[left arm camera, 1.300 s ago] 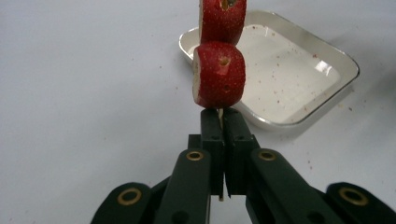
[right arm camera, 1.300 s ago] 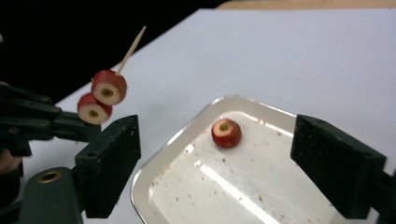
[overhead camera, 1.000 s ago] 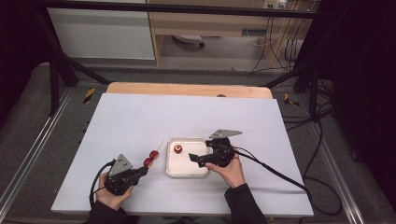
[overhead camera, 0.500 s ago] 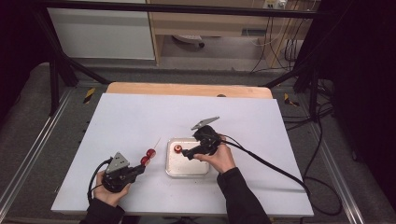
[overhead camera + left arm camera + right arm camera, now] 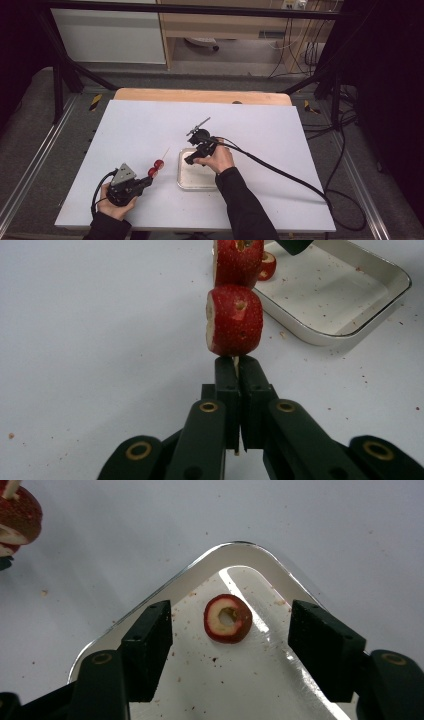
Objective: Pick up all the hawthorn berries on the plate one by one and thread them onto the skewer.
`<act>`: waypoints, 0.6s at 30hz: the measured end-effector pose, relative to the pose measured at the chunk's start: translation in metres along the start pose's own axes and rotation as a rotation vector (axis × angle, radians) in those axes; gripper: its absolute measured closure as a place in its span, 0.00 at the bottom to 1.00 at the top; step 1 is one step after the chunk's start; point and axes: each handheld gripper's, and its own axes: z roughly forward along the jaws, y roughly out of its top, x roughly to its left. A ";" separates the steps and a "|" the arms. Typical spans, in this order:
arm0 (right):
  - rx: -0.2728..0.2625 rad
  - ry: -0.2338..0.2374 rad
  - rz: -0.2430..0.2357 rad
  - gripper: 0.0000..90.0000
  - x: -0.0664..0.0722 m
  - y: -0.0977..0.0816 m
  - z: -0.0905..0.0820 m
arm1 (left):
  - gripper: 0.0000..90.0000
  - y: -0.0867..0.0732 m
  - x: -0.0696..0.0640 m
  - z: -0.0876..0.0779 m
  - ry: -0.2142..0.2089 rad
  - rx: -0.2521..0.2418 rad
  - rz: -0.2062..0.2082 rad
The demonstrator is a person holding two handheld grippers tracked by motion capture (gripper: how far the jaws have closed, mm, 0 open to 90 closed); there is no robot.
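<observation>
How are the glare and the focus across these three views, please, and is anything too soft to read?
In the right gripper view, glare streaks across the tray floor and rim, while the fruit slice reads sharply. In the left gripper view, the skewered fruit piece is crisp and the tray corner behind it slightly soft. The high view is evenly lit over the table, dark at the edges, with small things coarse.
</observation>
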 end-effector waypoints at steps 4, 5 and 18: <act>0.051 0.012 -0.007 0.45 -0.002 0.007 0.009 | 0.98 0.000 0.000 0.000 0.000 -0.001 0.000; 0.059 0.020 -0.006 0.47 -0.004 0.008 0.010 | 0.98 0.000 0.000 0.000 0.001 0.000 0.001; 0.115 0.046 0.008 0.61 -0.011 0.008 0.025 | 0.98 0.000 0.000 0.002 -0.002 0.003 0.000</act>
